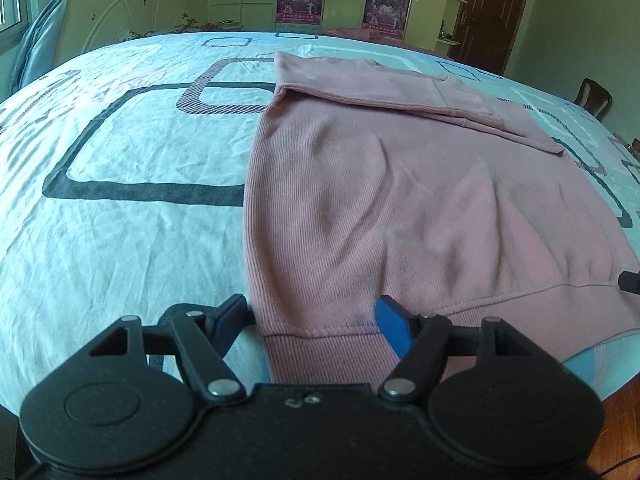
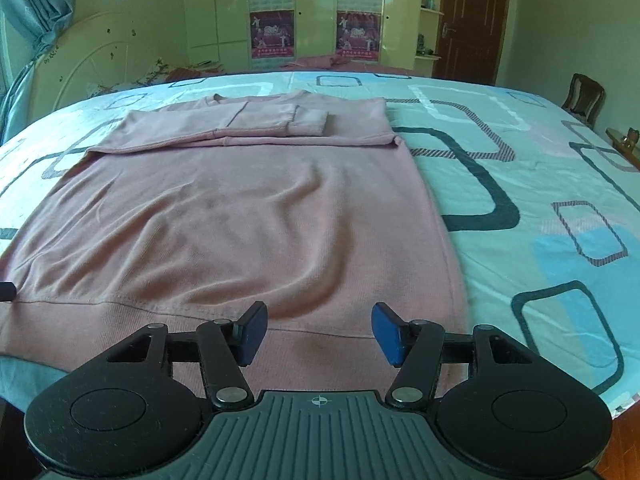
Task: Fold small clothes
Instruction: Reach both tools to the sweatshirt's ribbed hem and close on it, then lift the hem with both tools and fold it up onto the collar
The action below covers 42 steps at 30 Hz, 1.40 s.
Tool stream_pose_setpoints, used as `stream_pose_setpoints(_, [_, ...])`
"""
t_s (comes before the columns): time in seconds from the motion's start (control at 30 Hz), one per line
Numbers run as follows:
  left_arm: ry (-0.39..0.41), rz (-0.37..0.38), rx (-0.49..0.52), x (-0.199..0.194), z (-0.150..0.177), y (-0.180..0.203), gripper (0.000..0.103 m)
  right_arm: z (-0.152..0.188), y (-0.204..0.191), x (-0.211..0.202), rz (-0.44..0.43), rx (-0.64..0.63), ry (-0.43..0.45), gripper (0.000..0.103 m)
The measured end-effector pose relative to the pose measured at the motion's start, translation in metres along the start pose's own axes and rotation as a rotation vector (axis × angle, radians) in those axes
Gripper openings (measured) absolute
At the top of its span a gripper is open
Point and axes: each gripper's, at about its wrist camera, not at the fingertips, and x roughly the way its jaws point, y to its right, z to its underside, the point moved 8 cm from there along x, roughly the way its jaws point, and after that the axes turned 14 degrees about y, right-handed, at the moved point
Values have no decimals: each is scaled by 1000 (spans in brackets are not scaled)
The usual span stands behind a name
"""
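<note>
A pink ribbed sweater [image 1: 400, 200] lies flat on the bed, both sleeves [image 2: 272, 120] folded across its chest at the far end, its hem toward me. My left gripper [image 1: 312, 320] is open, its jaws straddling the hem's left corner. My right gripper [image 2: 318, 332] is open just above the hem near the right corner, the sweater [image 2: 240, 216] spread in front of it. The right gripper's tip [image 1: 630, 282] shows at the right edge of the left wrist view; the left gripper's tip [image 2: 7, 291] shows at the left edge of the right wrist view.
The bed sheet [image 1: 120, 160] is pale blue with dark rounded rectangles. A white headboard [image 2: 92, 60] and curtain stand at the far left. A wardrobe with posters [image 2: 316, 12], a brown door [image 2: 472, 20] and a wooden chair [image 2: 584, 96] stand beyond the bed.
</note>
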Motion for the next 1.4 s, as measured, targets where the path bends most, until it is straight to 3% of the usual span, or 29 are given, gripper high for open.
stream_pose_setpoints(0.13, [-7, 6, -14, -6, 2, -4, 72, 14, 1, 7, 20, 3, -51, 58])
stream_pose_setpoints(0.4, [-26, 38, -32, -10, 8, -7, 77, 12, 49, -17, 136, 32, -4, 58])
stream_pose_setpoints(0.53, [-35, 66, -33, -11, 9, -5, 74, 15, 72, -23, 176, 88, -13, 58])
stream_pose_setpoints(0.63, [-44, 91, -25, -13, 10, -3, 64, 19, 83, -25, 182, 131, -23, 58])
stream_pose_setpoints(0.8, [-68, 134, -76, -13, 8, -3, 36, 26, 85, -22, 156, 171, -50, 58])
stream_pose_setpoints(0.83, [-74, 144, -85, -13, 7, -3, 32, 27, 85, -21, 148, 185, -54, 48])
stream_pose_setpoints(0.87, [-82, 156, -95, -12, 7, -2, 21, 27, 83, -18, 129, 202, -64, 33])
stream_pose_setpoints(0.9, [-93, 172, -108, -10, 6, -1, 13, 27, 81, -16, 109, 211, -77, 29])
stream_pose_setpoints(1.07, [-113, 214, -154, -4, 2, 1, 5, 21, 77, -12, 83, 206, -116, 9])
stream_pose_setpoints(1.23, [-68, 242, -224, -5, -20, -3, 4, -1, 77, -15, 42, 235, -87, 8])
stream_pose_setpoints(1.4, [28, 266, -248, -3, -62, 1, 4, -39, 73, -12, 7, 252, -16, 7])
